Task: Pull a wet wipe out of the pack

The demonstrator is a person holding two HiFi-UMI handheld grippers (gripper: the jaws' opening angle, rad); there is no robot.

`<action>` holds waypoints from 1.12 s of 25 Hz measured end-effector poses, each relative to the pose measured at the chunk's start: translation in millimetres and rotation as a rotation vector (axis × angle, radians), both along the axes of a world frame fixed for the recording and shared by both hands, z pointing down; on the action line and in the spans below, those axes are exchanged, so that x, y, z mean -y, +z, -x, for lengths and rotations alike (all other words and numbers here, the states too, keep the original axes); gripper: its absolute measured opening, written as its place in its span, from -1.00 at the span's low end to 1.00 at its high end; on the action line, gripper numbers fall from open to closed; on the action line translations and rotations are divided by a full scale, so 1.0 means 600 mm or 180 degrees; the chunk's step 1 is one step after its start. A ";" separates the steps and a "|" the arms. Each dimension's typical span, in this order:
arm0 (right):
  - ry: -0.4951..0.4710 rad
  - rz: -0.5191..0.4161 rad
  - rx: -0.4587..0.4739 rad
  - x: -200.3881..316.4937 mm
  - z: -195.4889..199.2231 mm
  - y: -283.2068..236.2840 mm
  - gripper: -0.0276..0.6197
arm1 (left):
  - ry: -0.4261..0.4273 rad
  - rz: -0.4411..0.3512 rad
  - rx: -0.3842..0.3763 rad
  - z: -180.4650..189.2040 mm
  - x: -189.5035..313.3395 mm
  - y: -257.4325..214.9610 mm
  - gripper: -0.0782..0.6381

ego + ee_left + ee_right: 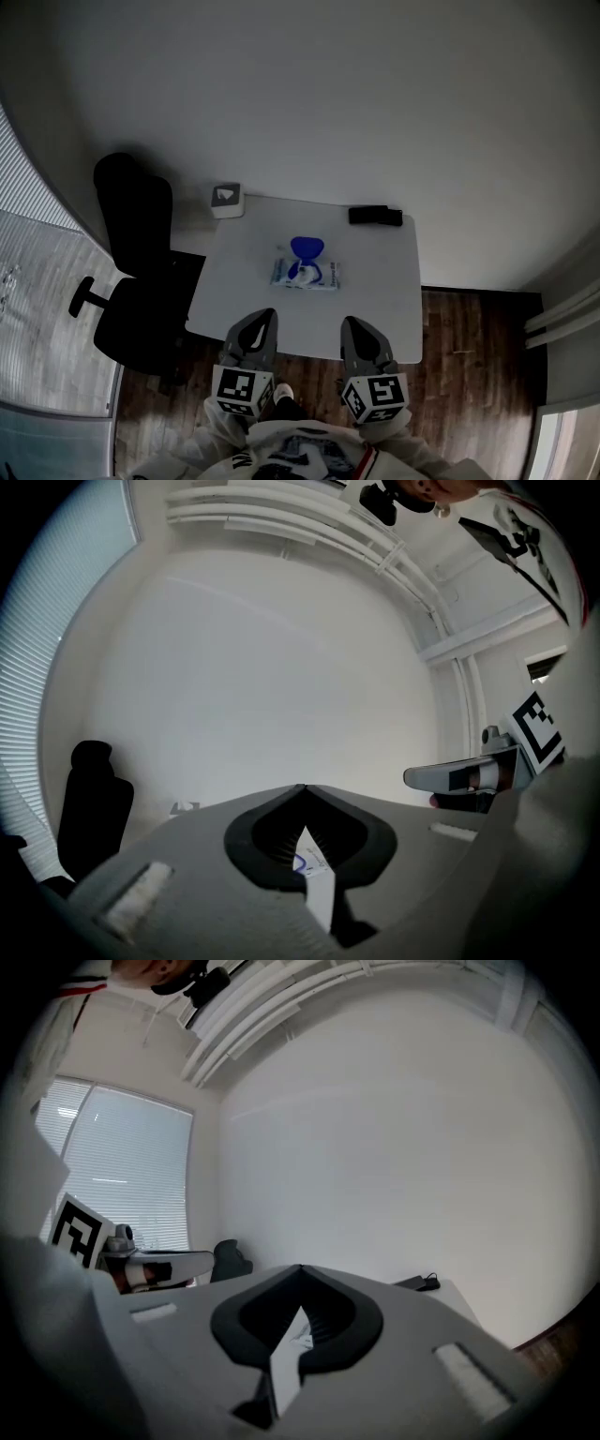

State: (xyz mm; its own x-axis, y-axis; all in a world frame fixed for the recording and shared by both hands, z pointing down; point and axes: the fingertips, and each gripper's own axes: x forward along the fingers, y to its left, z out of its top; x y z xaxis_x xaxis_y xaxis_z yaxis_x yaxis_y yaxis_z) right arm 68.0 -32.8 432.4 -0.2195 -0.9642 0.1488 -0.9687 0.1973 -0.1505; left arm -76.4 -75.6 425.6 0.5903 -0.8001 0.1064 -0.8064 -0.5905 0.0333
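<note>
I'm seeing white and blue on the wipe pack [305, 273], white on the table [375, 309], black on the chair [136, 272], and black-and-white squares on the left gripper [266, 316] and right gripper [349, 322].

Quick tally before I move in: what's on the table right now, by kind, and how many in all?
Blue-and-white wet wipe pack, table centre: 1
Small white box, back left corner: 1
Flat black device, back right edge: 1
Total on the table: 3
</note>
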 end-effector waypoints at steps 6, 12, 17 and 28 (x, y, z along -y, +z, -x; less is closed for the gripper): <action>0.0089 0.0045 -0.0015 0.046 0.025 0.005 -0.90 | 0.0145 0.0055 -0.0040 0.013 0.048 0.002 -0.78; 0.0246 0.0082 -0.0060 0.079 0.045 0.010 -0.90 | 0.0262 0.0027 -0.0037 0.039 0.094 0.010 -0.78; 0.0367 0.0124 -0.0111 0.090 0.057 0.018 -0.90 | 0.0376 0.0065 -0.0082 0.050 0.113 0.024 -0.78; 0.0539 0.0187 -0.0114 0.095 0.045 0.013 -0.90 | 0.0524 0.0150 -0.0224 0.038 0.132 0.034 -0.78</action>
State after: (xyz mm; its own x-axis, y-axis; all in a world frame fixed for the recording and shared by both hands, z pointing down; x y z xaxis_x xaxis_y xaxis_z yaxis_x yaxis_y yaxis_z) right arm 40.9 -89.5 440.1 -0.0483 -0.9764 0.2106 -0.9923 0.0228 -0.1218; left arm -99.3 -154.8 445.9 0.7203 -0.6871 0.0952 -0.6936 -0.7108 0.1170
